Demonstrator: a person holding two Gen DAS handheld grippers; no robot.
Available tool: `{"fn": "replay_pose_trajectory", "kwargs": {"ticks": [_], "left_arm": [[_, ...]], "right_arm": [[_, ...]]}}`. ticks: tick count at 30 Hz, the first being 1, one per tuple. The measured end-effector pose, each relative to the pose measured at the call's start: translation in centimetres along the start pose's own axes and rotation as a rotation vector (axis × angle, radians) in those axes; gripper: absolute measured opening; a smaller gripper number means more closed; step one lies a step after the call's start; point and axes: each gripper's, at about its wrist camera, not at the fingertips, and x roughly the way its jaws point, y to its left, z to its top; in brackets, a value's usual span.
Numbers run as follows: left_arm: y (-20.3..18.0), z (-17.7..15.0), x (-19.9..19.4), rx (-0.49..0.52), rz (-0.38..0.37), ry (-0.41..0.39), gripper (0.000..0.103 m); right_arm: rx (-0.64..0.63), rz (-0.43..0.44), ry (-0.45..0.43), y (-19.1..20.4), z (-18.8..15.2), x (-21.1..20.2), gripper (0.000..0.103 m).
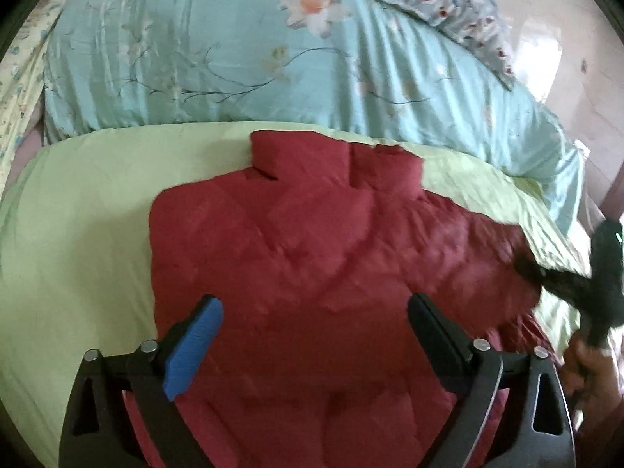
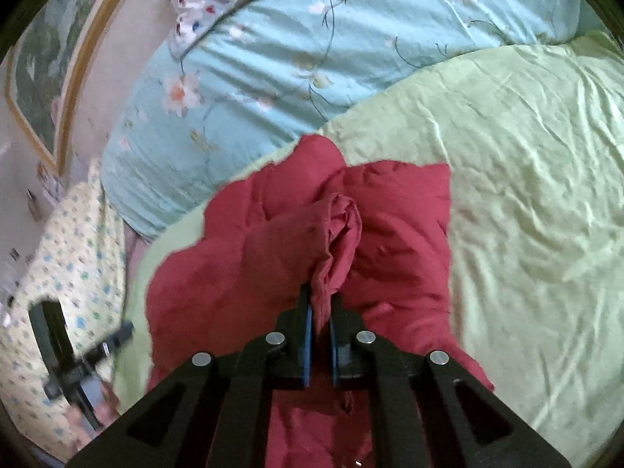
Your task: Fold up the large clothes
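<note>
A dark red padded jacket (image 1: 304, 257) lies spread on a light green quilt (image 1: 78, 214), collar toward the far side. My left gripper (image 1: 314, 304) is open above the jacket's lower body, its jaws wide apart and empty. My right gripper (image 2: 320, 296) is shut on a bunched fold of the red jacket (image 2: 339, 234) and holds it lifted off the quilt (image 2: 526, 195). The right gripper also shows at the right edge of the left wrist view (image 1: 596, 284), at the jacket's sleeve side. The left gripper shows blurred at the lower left of the right wrist view (image 2: 78, 358).
A pale blue floral duvet (image 1: 234, 58) is piled behind the green quilt. A grey flowered pillow (image 1: 436, 0) lies at the far right. A yellow dotted cloth (image 2: 66, 273) lies at the bed's edge. A framed picture (image 2: 46, 70) hangs on the wall.
</note>
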Motion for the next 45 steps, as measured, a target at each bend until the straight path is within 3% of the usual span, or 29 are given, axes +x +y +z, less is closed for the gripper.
{"fn": "replay_pose_trajectory", "kwargs": {"ticks": [4, 7, 8, 11, 13, 15, 18, 22, 24, 30, 35, 41, 45], "left_arm": [[0.0, 0.5, 4.3, -0.007, 0.022, 0.073, 0.079], [0.3, 0.7, 7.5, 0.008, 0.053, 0.132, 0.081], [0.3, 0.5, 8.4, 0.015, 0.074, 0.149, 0.081], [0.1, 0.3, 9.6, 0.007, 0.099, 0.154, 0.082], [-0.4, 0.4, 10.0, 0.01, 0.114, 0.153, 0.082], [-0.7, 0.4, 10.2, 0.012, 0.121, 0.154, 0.082], [-1.0, 0.2, 10.3, 0.017, 0.126, 0.154, 0.082], [-0.6, 0.2, 9.9, 0.023, 0.116, 0.151, 0.082], [-0.4, 0.2, 8.8, 0.026, 0.1, 0.139, 0.081], [0.7, -0.4, 5.5, -0.01, 0.075, 0.072, 0.076], [1.2, -1.5, 7.5, 0.001, 0.107, 0.14, 0.077], [1.1, -1.2, 8.3, 0.006, 0.129, 0.152, 0.078], [0.9, -1.2, 7.9, 0.007, 0.135, 0.142, 0.078]], "right_arm": [[-0.012, -0.037, 0.021, -0.7, -0.6, 0.9, 0.006], [-0.014, -0.051, 0.026, -0.9, -0.6, 1.1, 0.008], [-0.015, -0.064, 0.03, -0.8, -0.5, 1.0, 0.016], [-0.042, -0.147, -0.035, 0.1, -0.2, -0.6, 0.02], [-0.092, -0.169, -0.115, 1.7, 0.0, -2.4, 0.021], [-0.152, -0.143, -0.125, 3.4, 0.0, -2.6, 0.025], [-0.253, -0.115, -0.035, 5.8, -0.3, -0.2, 0.038], [-0.313, -0.225, 0.092, 5.6, -1.3, 4.7, 0.039], [-0.31, -0.264, 0.119, 4.3, -1.7, 6.3, 0.038], [-0.283, -0.26, 0.116, 2.8, -1.9, 6.8, 0.038], [-0.27, -0.252, 0.118, 3.2, -1.6, 6.7, 0.039], [-0.238, -0.236, 0.079, 3.7, -1.9, 4.1, 0.039], [-0.25, -0.257, 0.125, 2.8, -2.3, 5.3, 0.038]]}}
